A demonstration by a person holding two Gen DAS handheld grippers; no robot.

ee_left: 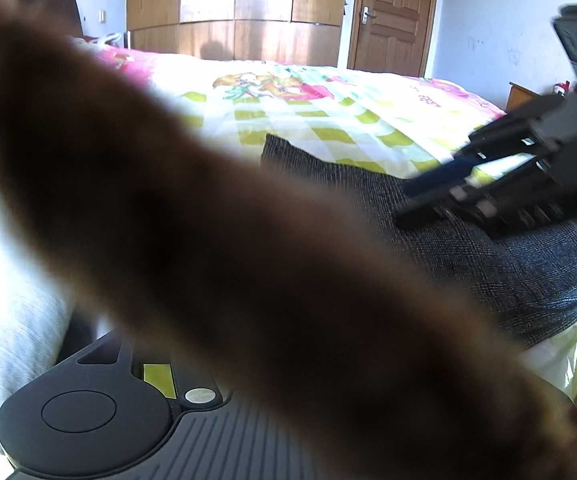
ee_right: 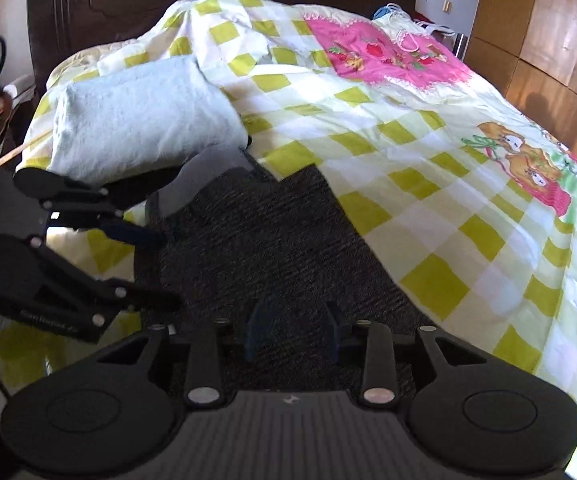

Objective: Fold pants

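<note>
The pants [ee_right: 256,240], dark grey and woven, lay folded into a flat block on the checked yellow-and-white bedspread [ee_right: 428,184], near the bed's lower edge. The right gripper [ee_right: 292,332] sat directly over them, its two blue-padded fingers standing apart with the cloth showing between and beneath them; the pads did not appear to pinch any fabric. The left gripper [ee_right: 160,268] reached in from the left side, its fingers spread well apart, the tips resting at the pants' left edge with nothing clamped. A white pillow [ee_right: 140,120] lay just beyond that edge. In the left wrist view a blurred brown shape [ee_left: 208,220] covered most of the frame, hiding that gripper's own fingers; the pants [ee_left: 488,264] and the right gripper [ee_left: 428,196] showed past it.
</note>
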